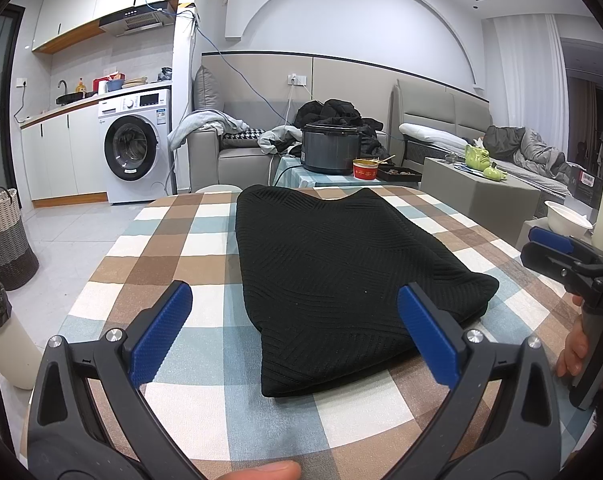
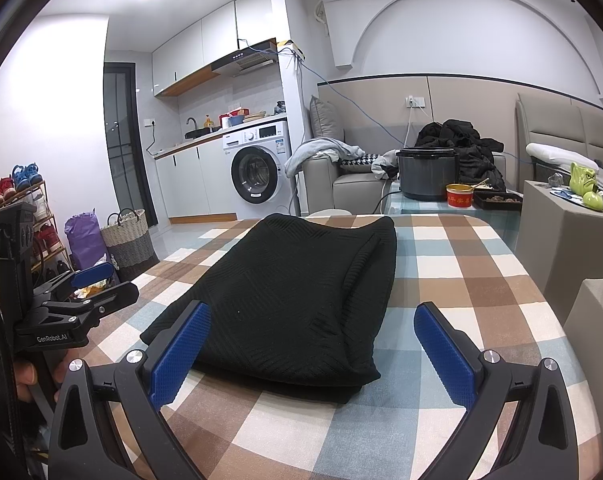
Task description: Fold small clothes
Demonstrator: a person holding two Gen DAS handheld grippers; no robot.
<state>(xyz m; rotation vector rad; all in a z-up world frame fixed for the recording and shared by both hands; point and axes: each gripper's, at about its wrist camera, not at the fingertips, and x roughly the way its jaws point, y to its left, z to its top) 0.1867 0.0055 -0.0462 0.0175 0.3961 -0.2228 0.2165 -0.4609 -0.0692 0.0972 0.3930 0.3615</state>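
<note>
A black knit garment (image 1: 333,276) (image 2: 301,292) lies folded into a long flat shape on the checked tablecloth (image 1: 173,248) (image 2: 461,280). My left gripper (image 1: 295,296) is open just above the garment's near end, its blue pads (image 1: 161,332) wide apart and holding nothing. My right gripper (image 2: 313,310) is also open, straddling the garment's near right corner without gripping it. Each gripper shows at the edge of the other's view: the right gripper (image 1: 553,252) to the garment's right, the left gripper (image 2: 97,284) to its left. A hand holds each handle.
Behind the table a lower table carries a dark rice cooker (image 1: 331,148) and a red bowl (image 1: 364,169). A grey side table (image 1: 477,188) and a white bowl (image 1: 567,220) are on the right. A woven basket (image 1: 5,236) stands on the floor at left.
</note>
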